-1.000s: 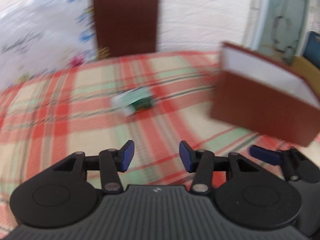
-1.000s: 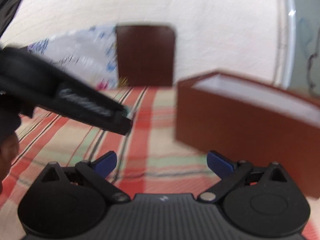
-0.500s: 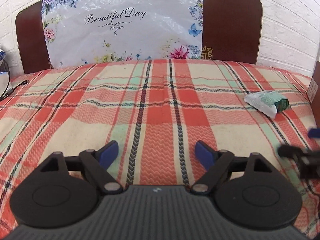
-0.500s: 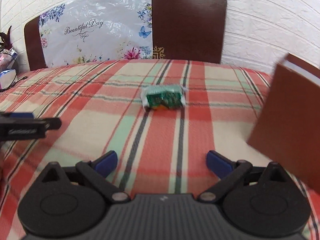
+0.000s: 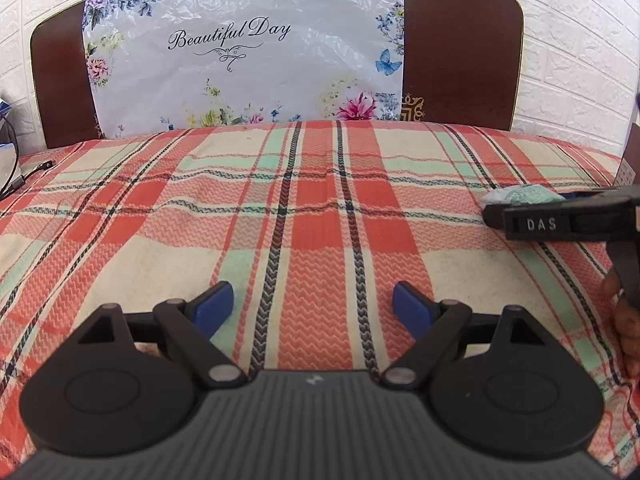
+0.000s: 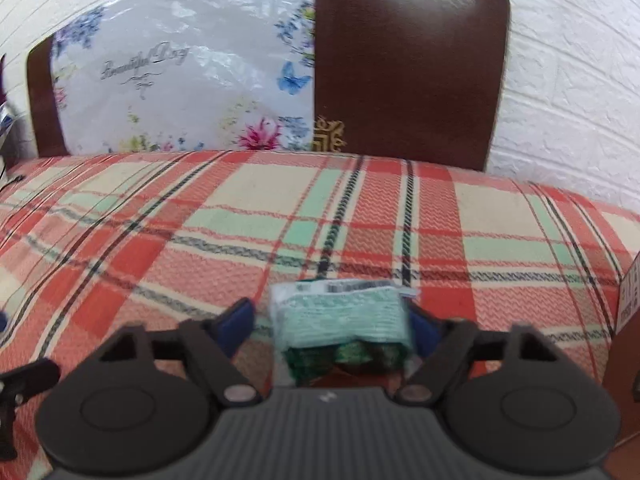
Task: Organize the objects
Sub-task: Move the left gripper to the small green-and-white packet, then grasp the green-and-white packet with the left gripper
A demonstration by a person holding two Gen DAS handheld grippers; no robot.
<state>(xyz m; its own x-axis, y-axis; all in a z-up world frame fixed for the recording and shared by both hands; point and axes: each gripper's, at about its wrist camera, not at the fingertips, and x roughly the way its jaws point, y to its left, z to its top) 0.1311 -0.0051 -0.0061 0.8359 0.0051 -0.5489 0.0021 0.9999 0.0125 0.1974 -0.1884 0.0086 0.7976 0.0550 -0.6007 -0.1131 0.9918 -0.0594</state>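
A small green and white packet lies on the plaid bedspread, between the open blue fingers of my right gripper. The right pad is beside or touching its edge; the left pad stands apart. In the left wrist view the packet peeks out behind the right gripper's black finger at the far right. My left gripper is open and empty over the bedspread.
A brown headboard with a flowered "Beautiful Day" plastic bag stands at the back. A brown box edge is at the right. A cable lies at the far left.
My right gripper has moved forward until the packet sits between its fingers. The left gripper has stayed open and shifted slightly; the right gripper now reaches into its view.
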